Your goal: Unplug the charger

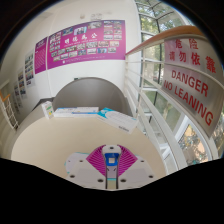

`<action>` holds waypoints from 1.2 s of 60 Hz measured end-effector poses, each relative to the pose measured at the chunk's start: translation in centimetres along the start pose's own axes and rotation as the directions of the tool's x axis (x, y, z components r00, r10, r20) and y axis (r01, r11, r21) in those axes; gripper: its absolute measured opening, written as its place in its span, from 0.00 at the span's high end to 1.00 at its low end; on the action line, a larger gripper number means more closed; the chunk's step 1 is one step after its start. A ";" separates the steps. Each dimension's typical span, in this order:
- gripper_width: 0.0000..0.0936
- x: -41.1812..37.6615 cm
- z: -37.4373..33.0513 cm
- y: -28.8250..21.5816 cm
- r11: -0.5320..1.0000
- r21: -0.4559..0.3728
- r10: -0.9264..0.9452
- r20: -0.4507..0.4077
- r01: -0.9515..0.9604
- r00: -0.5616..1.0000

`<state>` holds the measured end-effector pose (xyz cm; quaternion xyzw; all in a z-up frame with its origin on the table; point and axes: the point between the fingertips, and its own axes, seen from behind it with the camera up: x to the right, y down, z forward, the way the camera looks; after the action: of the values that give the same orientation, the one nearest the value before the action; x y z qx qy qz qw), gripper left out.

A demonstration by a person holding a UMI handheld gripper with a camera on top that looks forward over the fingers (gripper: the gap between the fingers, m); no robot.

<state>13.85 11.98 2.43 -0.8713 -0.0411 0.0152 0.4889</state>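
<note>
My gripper (112,158) is low over a round white table (60,140). Its two magenta pads (97,160) close in a V on a small charger (112,155) with a blue top and a white face. The charger sits between the fingertips and both pads press on it. No cable or socket shows around it. A flat white object (120,120), possibly a power strip, lies on the far side of the table, well beyond the fingers.
A small teal and white item (72,112) lies at the table's far edge. A glass railing with a red "DANGER NO LEANING" sign (190,90) runs along the right. A wall of posters (80,45) stands beyond. Chairs (20,105) stand at the left.
</note>
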 end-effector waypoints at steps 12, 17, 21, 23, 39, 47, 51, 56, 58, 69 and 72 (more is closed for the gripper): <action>0.89 -2.1 -7.6 -18.3 0.933 0.360 -0.028 0.070 0.001 0.997; 0.89 -1.1 -11.2 -23.5 0.906 0.421 0.007 0.090 -0.044 0.996; 0.88 1.4 -12.4 -24.1 0.900 0.432 0.032 0.069 -0.059 0.997; 0.88 2.3 -12.4 -23.5 0.913 0.404 0.042 0.062 -0.063 0.997; 0.84 7.1 -8.4 0.4 0.990 -0.096 0.101 0.019 -0.099 0.995; 0.77 6.8 -8.4 6.2 0.972 -0.193 0.139 0.015 -0.133 0.990; 0.74 7.0 -8.2 6.6 0.969 -0.202 0.148 0.004 -0.144 0.989; 0.69 6.7 -7.9 7.1 0.969 -0.190 0.160 0.003 -0.157 0.987; 0.63 6.7 -7.9 6.8 0.970 -0.186 0.163 0.004 -0.159 0.987; 0.13 6.7 -8.4 5.4 0.983 -0.144 0.112 0.000 -0.111 0.994; 0.08 6.8 -9.0 4.9 0.988 -0.129 0.084 -0.016 -0.086 0.996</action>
<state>21.52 2.37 3.07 -0.9022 -0.0023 0.0287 0.4304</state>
